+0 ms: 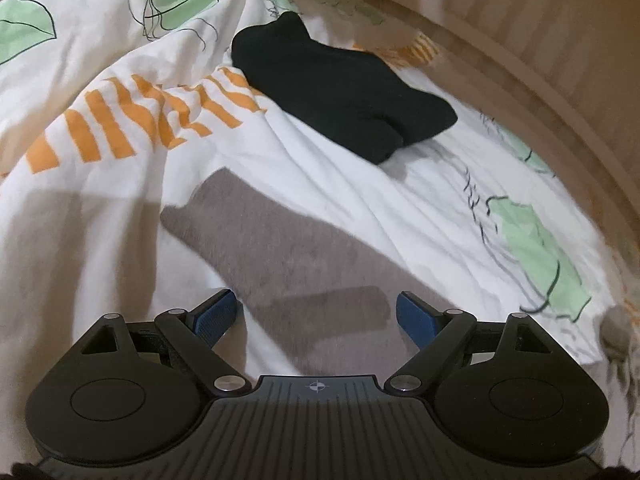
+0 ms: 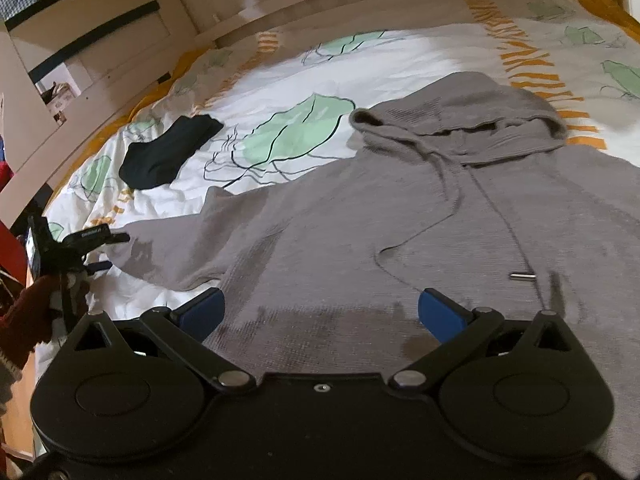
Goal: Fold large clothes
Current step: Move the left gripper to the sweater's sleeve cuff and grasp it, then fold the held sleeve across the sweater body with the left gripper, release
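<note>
The right gripper (image 2: 320, 312) hovers with its jaws spread over the front of a grey hooded sweatshirt (image 2: 400, 232), which lies flat on the patterned duvet (image 2: 380, 56), hood farthest away. The left gripper (image 1: 316, 314), also spread and empty, hangs above the sleeve (image 1: 280, 232). Beyond lies a folded black garment (image 1: 344, 84).

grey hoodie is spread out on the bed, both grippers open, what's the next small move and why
Probably lower the left gripper onto the sleeve and close on its edge. The hoodie lies flat and unfolded, this sleeve stretches out sideways right under the open fingers, and nothing is gripped yet, so folding the sleeve inward looks like the first step.
</note>
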Available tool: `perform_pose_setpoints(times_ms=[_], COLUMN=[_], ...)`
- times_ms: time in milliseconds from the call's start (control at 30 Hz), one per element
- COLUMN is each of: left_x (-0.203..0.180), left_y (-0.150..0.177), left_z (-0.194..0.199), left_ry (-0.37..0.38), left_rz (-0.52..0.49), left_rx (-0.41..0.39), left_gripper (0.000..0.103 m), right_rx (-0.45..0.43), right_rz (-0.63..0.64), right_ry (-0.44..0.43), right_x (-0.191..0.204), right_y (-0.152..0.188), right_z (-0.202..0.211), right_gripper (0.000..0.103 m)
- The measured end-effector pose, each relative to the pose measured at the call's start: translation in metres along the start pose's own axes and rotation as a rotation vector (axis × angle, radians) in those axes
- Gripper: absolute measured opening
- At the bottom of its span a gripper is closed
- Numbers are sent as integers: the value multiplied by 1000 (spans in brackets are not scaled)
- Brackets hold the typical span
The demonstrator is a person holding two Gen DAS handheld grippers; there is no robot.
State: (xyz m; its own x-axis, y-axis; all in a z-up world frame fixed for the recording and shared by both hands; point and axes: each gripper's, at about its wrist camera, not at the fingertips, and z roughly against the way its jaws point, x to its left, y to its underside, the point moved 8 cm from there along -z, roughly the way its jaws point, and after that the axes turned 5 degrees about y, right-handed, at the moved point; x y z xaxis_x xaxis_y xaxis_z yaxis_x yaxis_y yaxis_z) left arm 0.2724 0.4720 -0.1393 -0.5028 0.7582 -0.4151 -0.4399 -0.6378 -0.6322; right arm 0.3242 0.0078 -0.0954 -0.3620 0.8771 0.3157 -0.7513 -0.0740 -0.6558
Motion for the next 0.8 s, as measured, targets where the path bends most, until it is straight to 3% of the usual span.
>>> perform_pose_setpoints(times_ms=[100,133,167,233,333,500,633,800], left_x=[7,9,10,13,-2,-28,-63,-141], left_y=[-7,-9,-11,-14,-25,-62,-86,-90], left_z=[-1,-2,-2,1,21,74,112,140], left_ry=[44,70,102,62,35,47,79,165], left_rz=[96,131,159,182,102,34,-38,-159], left_rx=[-20,-28,-34,-35,-78,-178,-216,-231], left_gripper=[85,65,9,6,6,6,6,6], right_rx=[15,20,26,36,49,40,27,13], right_rz=[-17,-22,-26,-35,-59,-74,-81,-78], right_ry=[-5,-6,-6,-10,-26,-36,-45,-50], right_x=[1,1,1,1,1,-1,-1,-4], right_y=[4,5,6,9,11,10,11,16], right_z=[-5,-6,-6,-6,-3,9,24,42], right_gripper=[103,103,103,103,103,102,103,103])
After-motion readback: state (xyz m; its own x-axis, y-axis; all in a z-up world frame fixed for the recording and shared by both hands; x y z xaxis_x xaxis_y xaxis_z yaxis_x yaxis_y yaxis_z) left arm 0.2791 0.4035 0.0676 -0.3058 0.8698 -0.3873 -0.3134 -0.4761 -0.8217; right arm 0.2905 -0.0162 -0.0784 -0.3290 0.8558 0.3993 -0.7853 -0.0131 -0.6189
